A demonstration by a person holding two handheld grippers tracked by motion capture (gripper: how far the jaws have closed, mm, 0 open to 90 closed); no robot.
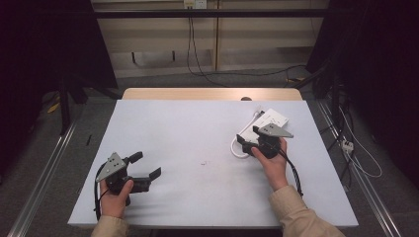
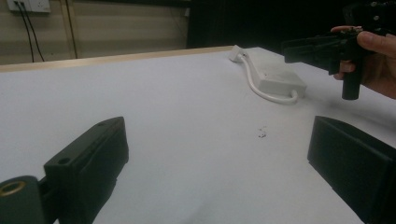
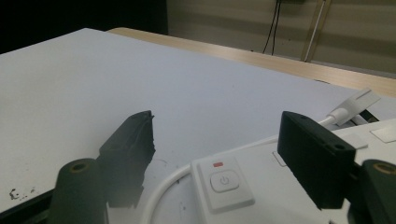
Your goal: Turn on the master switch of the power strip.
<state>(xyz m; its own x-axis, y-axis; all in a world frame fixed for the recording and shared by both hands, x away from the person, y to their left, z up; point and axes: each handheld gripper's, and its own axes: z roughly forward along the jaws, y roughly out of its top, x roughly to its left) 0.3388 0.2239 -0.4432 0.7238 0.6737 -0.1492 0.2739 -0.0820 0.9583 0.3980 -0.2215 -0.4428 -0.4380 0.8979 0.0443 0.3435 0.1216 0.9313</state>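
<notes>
A white power strip (image 1: 269, 120) lies at the right of the table, with its white cable (image 1: 238, 148) looped at its near end. My right gripper (image 1: 248, 135) hovers open over that near end. In the right gripper view its jaws stand wide on either side of the strip's switch end, where a power button (image 3: 224, 181) and a small red mark show; the right gripper (image 3: 217, 125) holds nothing. My left gripper (image 1: 146, 165) rests open at the front left, far from the strip. In the left gripper view the left gripper (image 2: 215, 154) is empty, and the power strip (image 2: 276, 77) and the right gripper (image 2: 317, 49) lie ahead.
A pale mat (image 1: 197, 148) covers the table, with a wooden edge (image 1: 212, 94) at the far side. A small dark speck (image 1: 203, 162) marks the mat's middle. The strip's plug (image 3: 357, 105) lies near the far edge. Cables trail on the floor at the right (image 1: 356, 153).
</notes>
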